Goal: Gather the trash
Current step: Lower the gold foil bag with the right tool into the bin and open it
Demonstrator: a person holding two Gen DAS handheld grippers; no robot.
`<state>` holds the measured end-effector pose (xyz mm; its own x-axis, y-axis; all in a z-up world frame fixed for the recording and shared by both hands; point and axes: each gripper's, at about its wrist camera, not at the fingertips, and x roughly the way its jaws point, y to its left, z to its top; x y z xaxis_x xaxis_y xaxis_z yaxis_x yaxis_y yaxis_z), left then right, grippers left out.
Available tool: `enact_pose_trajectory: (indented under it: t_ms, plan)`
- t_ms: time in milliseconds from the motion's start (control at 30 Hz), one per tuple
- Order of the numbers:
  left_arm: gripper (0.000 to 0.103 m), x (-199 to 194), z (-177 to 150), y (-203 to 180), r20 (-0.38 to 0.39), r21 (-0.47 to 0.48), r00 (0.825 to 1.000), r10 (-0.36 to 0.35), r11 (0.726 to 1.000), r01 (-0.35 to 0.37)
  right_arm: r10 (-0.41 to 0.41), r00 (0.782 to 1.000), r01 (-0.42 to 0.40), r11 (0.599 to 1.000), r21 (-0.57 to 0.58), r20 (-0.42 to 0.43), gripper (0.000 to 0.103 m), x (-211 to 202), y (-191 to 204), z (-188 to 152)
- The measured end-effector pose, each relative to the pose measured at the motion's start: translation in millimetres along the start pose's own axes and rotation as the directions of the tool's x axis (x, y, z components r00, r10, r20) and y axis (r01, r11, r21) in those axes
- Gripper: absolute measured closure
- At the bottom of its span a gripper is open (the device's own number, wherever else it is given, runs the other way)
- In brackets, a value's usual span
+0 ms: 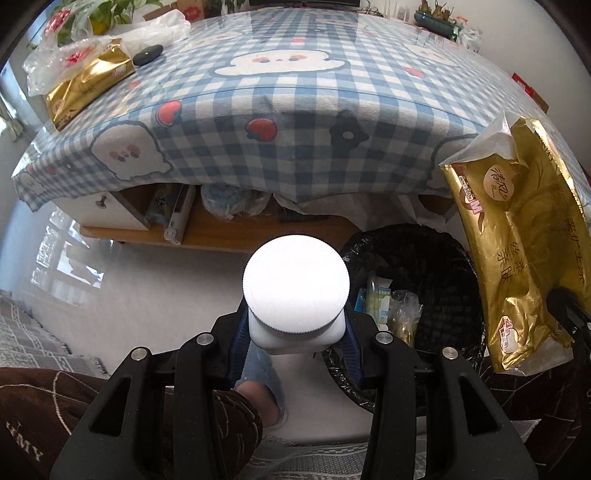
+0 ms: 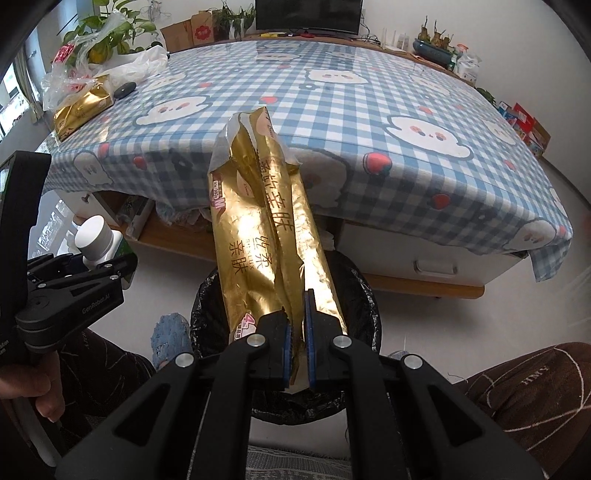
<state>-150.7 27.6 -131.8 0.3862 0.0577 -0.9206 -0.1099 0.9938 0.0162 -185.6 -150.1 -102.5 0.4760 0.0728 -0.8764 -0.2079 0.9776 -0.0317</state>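
A white bottle with a ribbed white cap (image 1: 295, 288) is clamped in my left gripper (image 1: 295, 334), which hangs over the floor just left of the bin. The same bottle (image 2: 96, 238) and left gripper (image 2: 94, 271) show at the left of the right wrist view. My right gripper (image 2: 298, 334) is shut on the lower end of an empty gold tissue wrapper (image 2: 258, 229), held above the black-lined trash bin (image 2: 207, 314). The wrapper (image 1: 524, 240) also hangs at the right of the left wrist view, beside the bin (image 1: 439, 258), which holds some packaging.
A table with a blue checked cloth (image 2: 332, 122) stands behind the bin. On its far left corner lie a gold tissue pack (image 1: 88, 85), plastic bags (image 1: 155, 31) and a dark oval object (image 1: 147, 54). A person's legs (image 2: 535, 398) and a slippered foot (image 2: 170, 338) flank the bin.
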Motion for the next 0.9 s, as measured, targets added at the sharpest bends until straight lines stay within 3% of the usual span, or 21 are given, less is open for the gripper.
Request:
enact_pose_trajectory:
  t_ms: [567,900]
  plan:
    - [0.061,38.8,-4.7,-8.9,-0.055,0.047,0.998,-0.006,0.999,0.009,-0.058,0.992,0.062,0.998,0.031,-0.115,0.098,62.0,-13.6,-11.9]
    - [0.061,59.3,-4.9,-14.6,-0.084,0.047,0.996,-0.011,0.999,0.015,-0.05,0.984,0.054,0.998,0.02,-0.168,0.098,93.5,-5.9,-15.6]
